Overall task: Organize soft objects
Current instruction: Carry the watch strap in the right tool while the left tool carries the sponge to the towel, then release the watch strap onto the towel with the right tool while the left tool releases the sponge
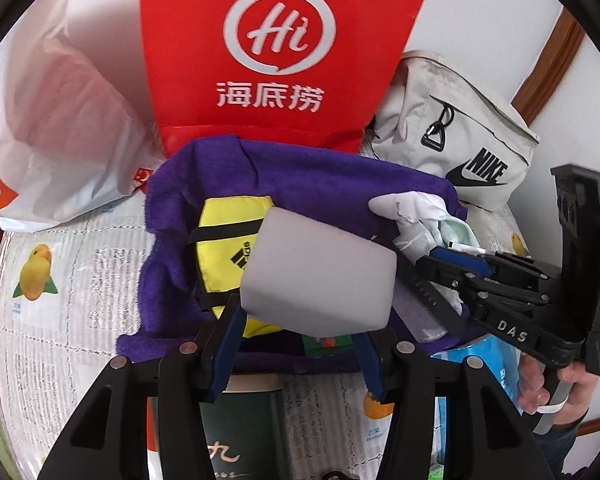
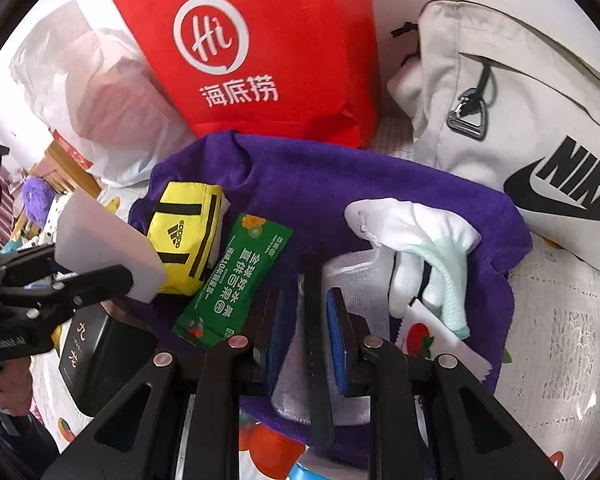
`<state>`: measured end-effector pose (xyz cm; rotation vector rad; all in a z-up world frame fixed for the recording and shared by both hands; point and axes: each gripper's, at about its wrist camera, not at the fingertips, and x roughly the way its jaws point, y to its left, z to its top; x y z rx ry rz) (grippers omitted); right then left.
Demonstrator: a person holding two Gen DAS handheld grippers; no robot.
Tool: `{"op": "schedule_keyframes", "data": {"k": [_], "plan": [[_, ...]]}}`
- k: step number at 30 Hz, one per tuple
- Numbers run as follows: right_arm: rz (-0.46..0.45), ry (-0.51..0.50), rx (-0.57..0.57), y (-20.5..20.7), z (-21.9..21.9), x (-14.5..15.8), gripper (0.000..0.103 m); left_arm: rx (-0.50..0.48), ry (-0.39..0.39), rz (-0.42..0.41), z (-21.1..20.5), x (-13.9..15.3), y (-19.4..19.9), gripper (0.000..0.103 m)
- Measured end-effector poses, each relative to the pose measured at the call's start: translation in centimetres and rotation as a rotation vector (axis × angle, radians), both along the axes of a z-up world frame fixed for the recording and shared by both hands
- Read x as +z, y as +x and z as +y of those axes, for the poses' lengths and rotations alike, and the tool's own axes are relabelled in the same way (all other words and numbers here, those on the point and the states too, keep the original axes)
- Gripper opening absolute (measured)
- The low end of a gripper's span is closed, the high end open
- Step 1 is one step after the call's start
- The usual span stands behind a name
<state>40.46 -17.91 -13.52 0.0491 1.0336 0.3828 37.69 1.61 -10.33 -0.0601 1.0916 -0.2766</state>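
On fruit-print tablecloth [image 1: 40, 280]: left gripper [image 1: 296, 344] fingers pinching white sponge [image 1: 320, 272]; right gripper [image 2: 306, 332] fingers spread.

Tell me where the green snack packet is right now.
In the right wrist view, the green snack packet lies on the purple towel, just right of the yellow Adidas pouch, ahead of the right gripper.

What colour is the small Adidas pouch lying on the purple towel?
Yellow with black stripes and a black logo; the Adidas pouch shows best in the right wrist view.
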Motion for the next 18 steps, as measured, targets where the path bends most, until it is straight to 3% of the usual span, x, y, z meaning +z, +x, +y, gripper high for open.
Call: {"op": "schedule_keyframes", "data": {"k": [2,8,18], "plan": [[-0.005,0.011,-0.007,0.0,-0.5,0.3,0.042,-0.012,0.002,0.006,-0.5,-0.2,0.2,0.05],[-0.038,0.032,-0.042,-0.2,-2.5,1.7,0.042,-0.054,-0.014,0.051,-2.6,-0.8,1.2,0.05],[-0.093,0.074,-0.13,-1.1,-6.9,4.2,0.042,-0.129,0.037,0.111,-6.8,-3.0,1.9,0.05]]}}
